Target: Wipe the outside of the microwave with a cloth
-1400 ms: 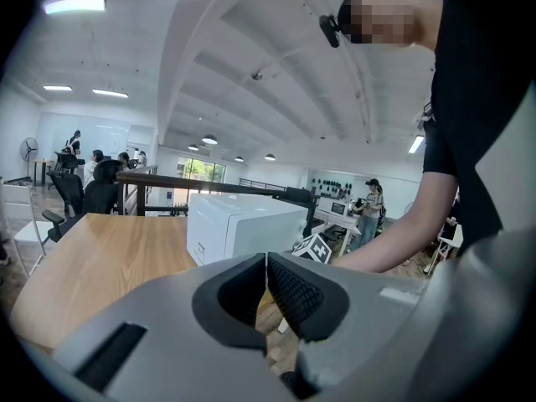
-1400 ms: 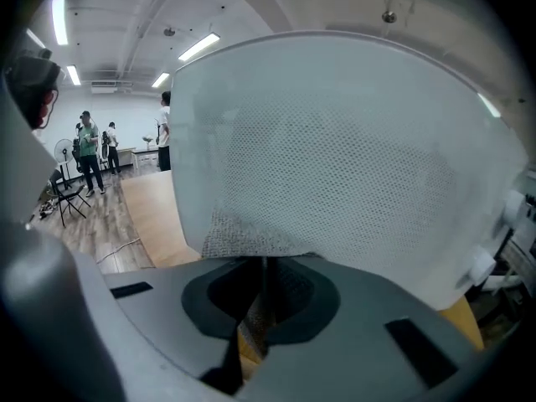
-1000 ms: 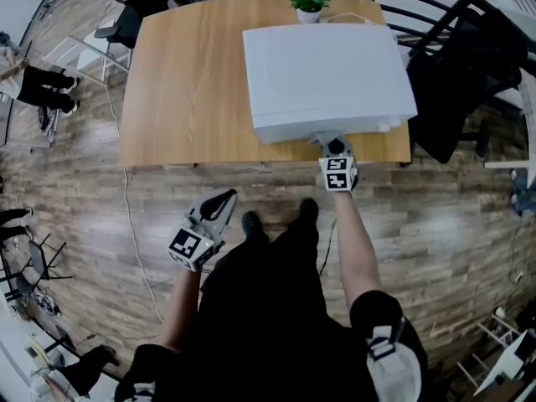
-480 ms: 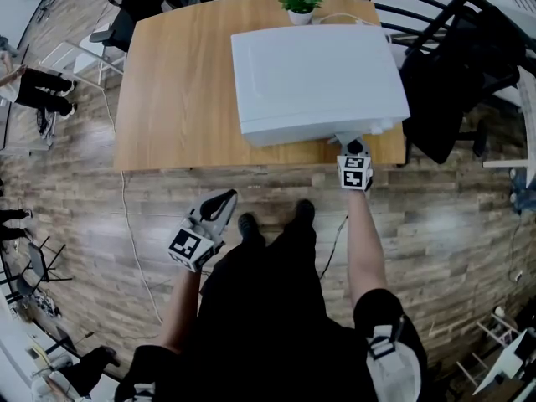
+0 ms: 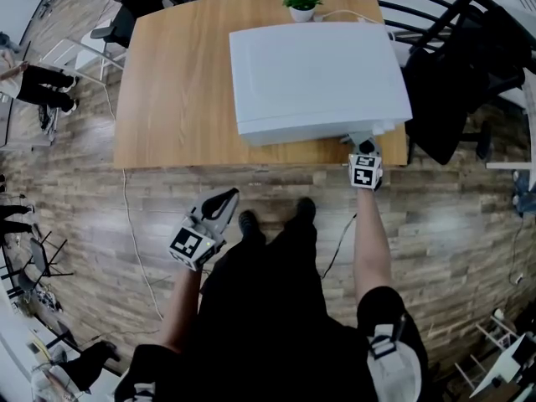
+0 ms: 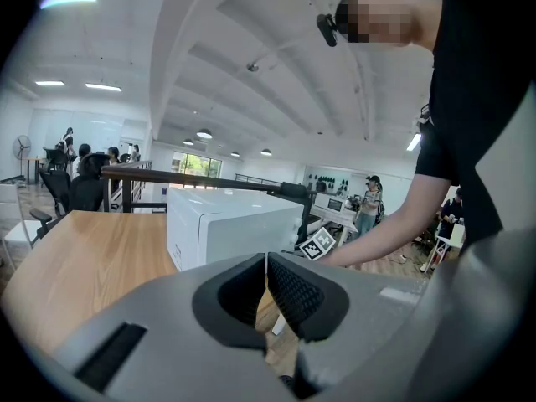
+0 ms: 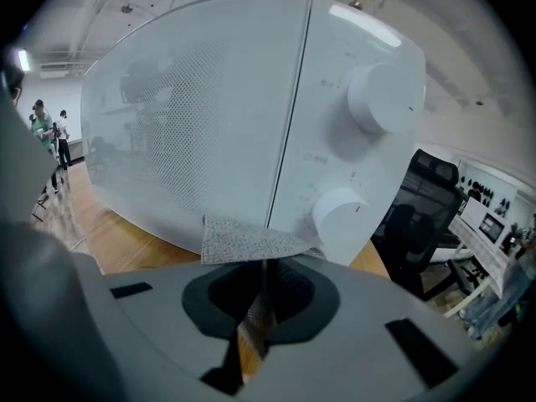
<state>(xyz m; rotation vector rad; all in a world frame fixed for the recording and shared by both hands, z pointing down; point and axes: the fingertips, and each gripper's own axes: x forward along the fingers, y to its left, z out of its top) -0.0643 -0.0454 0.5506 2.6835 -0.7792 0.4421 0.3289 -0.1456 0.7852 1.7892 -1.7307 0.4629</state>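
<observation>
A white microwave (image 5: 318, 78) stands on the wooden table (image 5: 176, 90), its front facing me. In the right gripper view its door (image 7: 201, 132) and two white knobs (image 7: 381, 97) fill the frame. My right gripper (image 5: 360, 151) is shut on a grey cloth (image 7: 251, 241), which is pressed against the lower front near the bottom knob (image 7: 337, 213). My left gripper (image 5: 219, 205) hangs low by my left leg, away from the table, jaws shut on nothing. The left gripper view shows the microwave (image 6: 230, 224) from the side.
A small potted plant (image 5: 301, 0) stands behind the microwave at the table's far edge. A black office chair (image 5: 461, 82) sits right of the table. A cable (image 5: 134, 241) trails over the wood floor on the left. People stand in the background.
My right gripper with the cloth has slid rightward along the microwave's lower front, from under the door toward the knob panel. The left gripper has stayed put.
</observation>
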